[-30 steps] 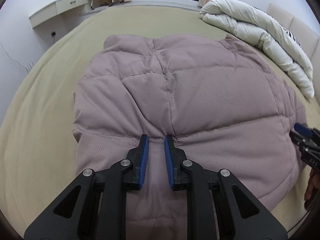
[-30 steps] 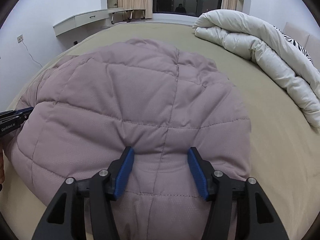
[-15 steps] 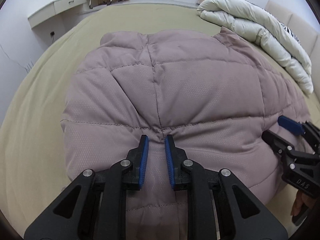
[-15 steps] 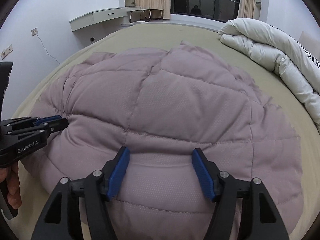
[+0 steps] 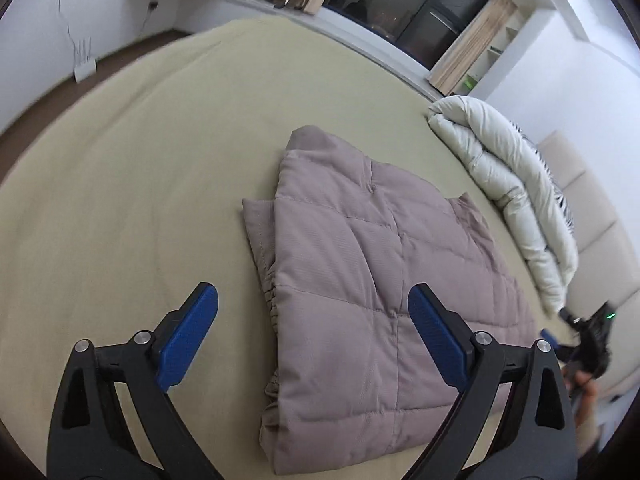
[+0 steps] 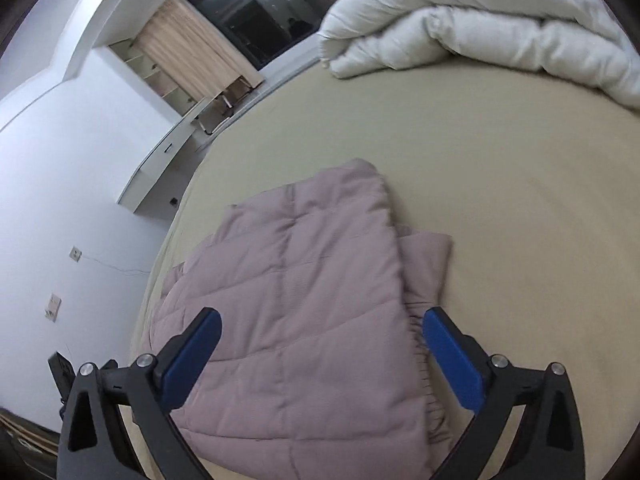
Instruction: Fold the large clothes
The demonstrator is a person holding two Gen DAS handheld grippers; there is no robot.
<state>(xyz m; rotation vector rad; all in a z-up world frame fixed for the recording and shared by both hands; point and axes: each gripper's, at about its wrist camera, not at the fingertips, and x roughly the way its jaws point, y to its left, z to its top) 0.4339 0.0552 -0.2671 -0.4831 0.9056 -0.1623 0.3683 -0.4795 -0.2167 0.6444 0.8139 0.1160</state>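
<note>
A mauve quilted down jacket (image 5: 372,300) lies folded into a thick rectangle on the beige bed (image 5: 140,200). It also shows in the right wrist view (image 6: 304,308). My left gripper (image 5: 314,312) is open and empty, raised above the jacket's near left edge. My right gripper (image 6: 320,340) is open and empty, raised above the jacket's near end. The right gripper also shows at the far right of the left wrist view (image 5: 588,340), held by a hand.
A white duvet (image 5: 508,192) lies bunched along the bed's far right side, by a padded headboard (image 5: 592,220); it also shows in the right wrist view (image 6: 480,28). A desk (image 6: 168,152) stands by the left wall. A dark window (image 5: 404,12) is at the back.
Both grippers have let go of the jacket, opened wide and lifted back from it. The jacket now lies folded on the bed, farther from both cameras.
</note>
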